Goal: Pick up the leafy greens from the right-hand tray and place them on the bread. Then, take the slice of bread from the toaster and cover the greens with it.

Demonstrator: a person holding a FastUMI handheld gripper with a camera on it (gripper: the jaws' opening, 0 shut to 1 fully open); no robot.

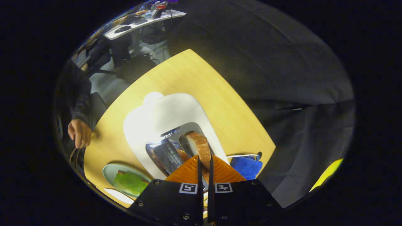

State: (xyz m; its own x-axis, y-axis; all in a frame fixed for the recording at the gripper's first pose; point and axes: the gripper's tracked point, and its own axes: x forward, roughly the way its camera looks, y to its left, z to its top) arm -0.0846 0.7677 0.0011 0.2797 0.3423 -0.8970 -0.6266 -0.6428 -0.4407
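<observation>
The hand-held gripper point(204, 163) points down over the white toaster point(166, 119), its fingers drawn close together with a narrow gap, apparently pinching the near edge of the bread slice point(199, 146) standing in the slot just ahead; contact is hard to confirm. The leafy greens point(129, 183) lie on a plate point(108, 172) left of the fingers. A blue cloth point(248, 166) lies on the wooden surface point(194, 81) to their right.

Glossy white plastic toaster point(169, 116) with mirror-bright metal top, on matt pale wood table point(226, 106).
</observation>
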